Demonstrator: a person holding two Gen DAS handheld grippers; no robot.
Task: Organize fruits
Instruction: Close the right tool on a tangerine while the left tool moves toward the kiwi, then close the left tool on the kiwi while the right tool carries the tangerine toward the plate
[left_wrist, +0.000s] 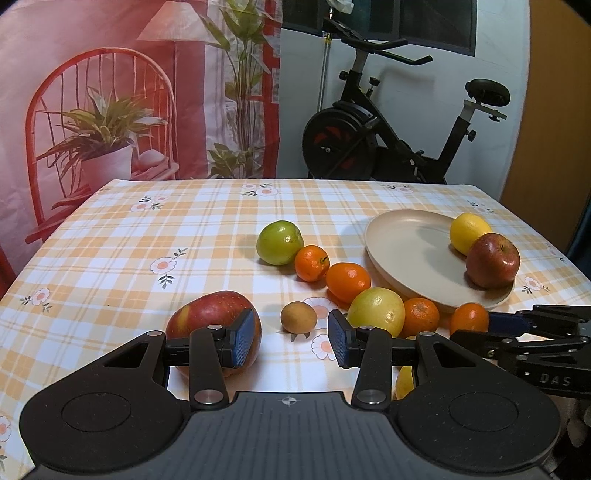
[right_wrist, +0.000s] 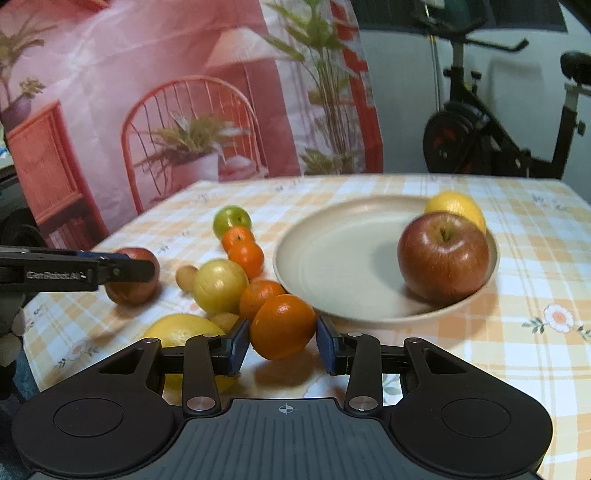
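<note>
My right gripper (right_wrist: 282, 345) is shut on an orange (right_wrist: 282, 326), its blue pads against both sides, just in front of the beige plate (right_wrist: 332, 258). In the left wrist view that orange (left_wrist: 470, 317) sits at the plate's near rim (left_wrist: 406, 291). The plate holds a red apple (right_wrist: 443, 254) and a lemon (right_wrist: 456, 206). My left gripper (left_wrist: 291, 338) is open with nothing between its pads. A small brown fruit (left_wrist: 298, 316) lies beyond the gap. A second red apple (left_wrist: 207, 314) rests behind its left finger.
A row of fruit runs left of the plate: a green apple (left_wrist: 279, 242), two oranges (left_wrist: 311, 263) (left_wrist: 348, 281), a yellow-green fruit (left_wrist: 376, 311) and another orange (left_wrist: 421, 316). Another lemon (right_wrist: 181, 332) lies near my right gripper. An exercise bike (left_wrist: 369, 140) stands behind the table.
</note>
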